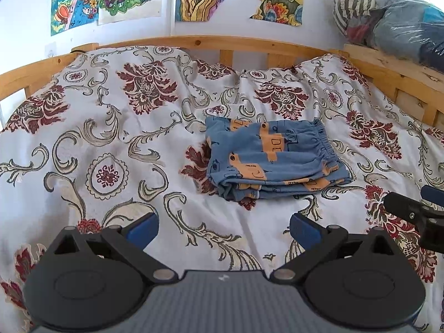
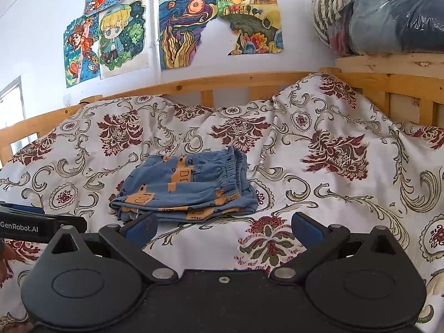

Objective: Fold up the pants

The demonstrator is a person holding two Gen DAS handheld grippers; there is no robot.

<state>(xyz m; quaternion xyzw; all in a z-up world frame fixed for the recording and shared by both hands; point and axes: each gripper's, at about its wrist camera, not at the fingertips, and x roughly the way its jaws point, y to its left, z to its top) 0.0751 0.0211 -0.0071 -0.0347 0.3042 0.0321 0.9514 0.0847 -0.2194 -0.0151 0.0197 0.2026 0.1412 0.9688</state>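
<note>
Blue pants (image 1: 273,158) with orange prints lie folded into a compact stack on the flowered bedspread (image 1: 111,144), elastic waistband toward the right. My left gripper (image 1: 224,231) hovers just in front of the stack, open, with nothing between its blue pads. In the right wrist view the same pants (image 2: 186,188) sit ahead and a little left. My right gripper (image 2: 224,229) is open and empty, its left pad (image 2: 143,229) close to the stack's near edge. Each gripper shows at the side of the other's view: the right one (image 1: 421,208) and the left one (image 2: 30,223).
A wooden bed rail (image 1: 194,41) runs along the far side and right. Drawings (image 2: 183,27) hang on the white wall. A plastic-wrapped bundle of clothes (image 1: 394,19) sits on a wooden shelf at the upper right. Rumpled bedspread lies left of the pants.
</note>
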